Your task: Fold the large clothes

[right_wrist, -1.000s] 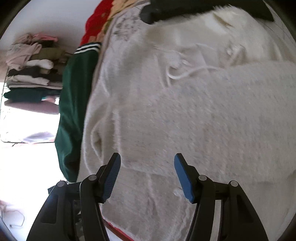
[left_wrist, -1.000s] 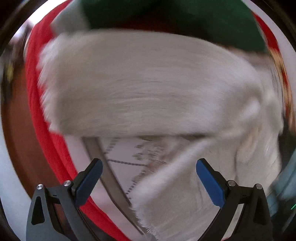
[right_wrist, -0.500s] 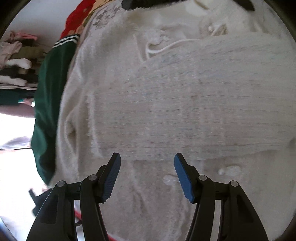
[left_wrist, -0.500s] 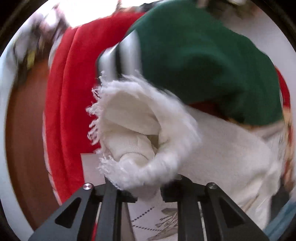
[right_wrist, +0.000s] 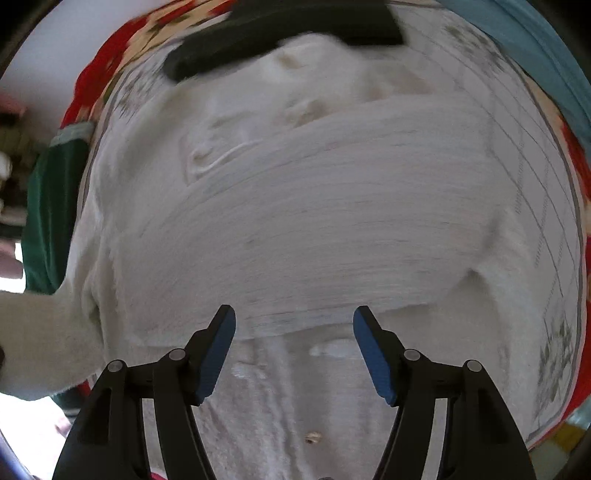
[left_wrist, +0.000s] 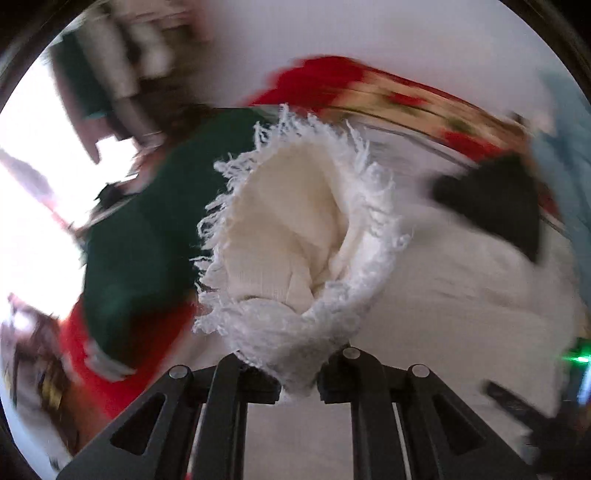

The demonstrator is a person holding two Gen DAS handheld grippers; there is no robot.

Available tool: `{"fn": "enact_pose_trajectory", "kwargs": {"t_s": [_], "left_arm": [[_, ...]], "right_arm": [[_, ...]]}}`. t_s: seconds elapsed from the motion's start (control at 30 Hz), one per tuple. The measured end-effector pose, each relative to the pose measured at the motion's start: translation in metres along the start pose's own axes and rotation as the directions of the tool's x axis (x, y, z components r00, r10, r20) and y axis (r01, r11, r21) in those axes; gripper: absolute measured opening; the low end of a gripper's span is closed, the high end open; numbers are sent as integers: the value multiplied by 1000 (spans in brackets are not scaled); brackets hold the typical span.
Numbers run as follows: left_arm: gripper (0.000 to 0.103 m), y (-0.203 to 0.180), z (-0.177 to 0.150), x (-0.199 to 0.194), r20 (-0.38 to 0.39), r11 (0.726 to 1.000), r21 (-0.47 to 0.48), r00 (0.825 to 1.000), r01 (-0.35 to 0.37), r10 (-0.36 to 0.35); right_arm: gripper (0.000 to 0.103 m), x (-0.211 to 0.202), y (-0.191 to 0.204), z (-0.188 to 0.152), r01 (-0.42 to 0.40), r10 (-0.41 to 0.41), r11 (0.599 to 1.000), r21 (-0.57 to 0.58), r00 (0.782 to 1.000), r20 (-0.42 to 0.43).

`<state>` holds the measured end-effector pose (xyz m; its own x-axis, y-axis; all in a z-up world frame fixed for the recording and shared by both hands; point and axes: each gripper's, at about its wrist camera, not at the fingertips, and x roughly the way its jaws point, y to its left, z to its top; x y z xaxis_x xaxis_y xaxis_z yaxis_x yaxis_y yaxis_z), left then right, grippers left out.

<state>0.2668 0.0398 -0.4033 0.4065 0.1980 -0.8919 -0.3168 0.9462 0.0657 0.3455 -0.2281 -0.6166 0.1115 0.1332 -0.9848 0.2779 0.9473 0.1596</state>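
Fluffy cream-white knitted garment with fringed edge (left_wrist: 295, 240): bunched cuff-like end clamped between the closed fingers of the left tongs (left_wrist: 299, 387), rising straight ahead of them, fringed opening facing the camera. To the left of those tongs, a dark green garment (left_wrist: 140, 229) over red cloth (left_wrist: 96, 354), all motion-blurred. Beyond the fringe, a red floral bedspread (left_wrist: 413, 103). Ahead and to the right, more cream fabric lying flat, with a black item (left_wrist: 495, 206) on it; exact nature unclear through blur.

In the right wrist view, same cream garment (right_wrist: 314, 221) spread flat beneath and ahead of the right tongs (right_wrist: 293, 347), a folded sleeve or panel lying crosswise, long axis running left to right. Right tongs wide open, blue pads (right_wrist: 218, 350) apart, gripping nothing, hovering over the near hem. Green garment (right_wrist: 48, 206) beside the left edge, black item (right_wrist: 280, 33) at the far end, light blue fabric (right_wrist: 535, 51) far right, patterned sheet (right_wrist: 546, 229) showing alongside.
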Motion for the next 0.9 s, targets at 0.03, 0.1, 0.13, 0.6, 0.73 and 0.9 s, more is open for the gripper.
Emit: {"fn": "enact_pose_trajectory", "kwargs": {"t_s": [0.03,0.1,0.13,0.6,0.73,0.9], "left_arm": [[10,-41,-2,4,-33,997,49,997,65,-63],[10,-88,-4,19,-88,983,114,987,142,-132],[10,-115,-7,25,-117,973,140,979,182,-166],[78,-250,-28,38,-256,908,291,939,301,-229],[91,-197,-16,31,-195,939,258,964,227,-179],[93,-104,1,40,-146,988,148,989,41,-19]], "right_arm": [[68,-4,-15,3,3,-3,1000,27,1000,7],[68,-11,-45,7,15,-16,997,70,1000,14],[68,-15,-66,10,22,-24,994,105,1000,19],[68,-33,-205,9,-38,21,947,320,998,58],[68,-35,-201,10,-175,161,922,345,985,69],[68,-30,-156,25,-311,292,906,288,950,108]]}}
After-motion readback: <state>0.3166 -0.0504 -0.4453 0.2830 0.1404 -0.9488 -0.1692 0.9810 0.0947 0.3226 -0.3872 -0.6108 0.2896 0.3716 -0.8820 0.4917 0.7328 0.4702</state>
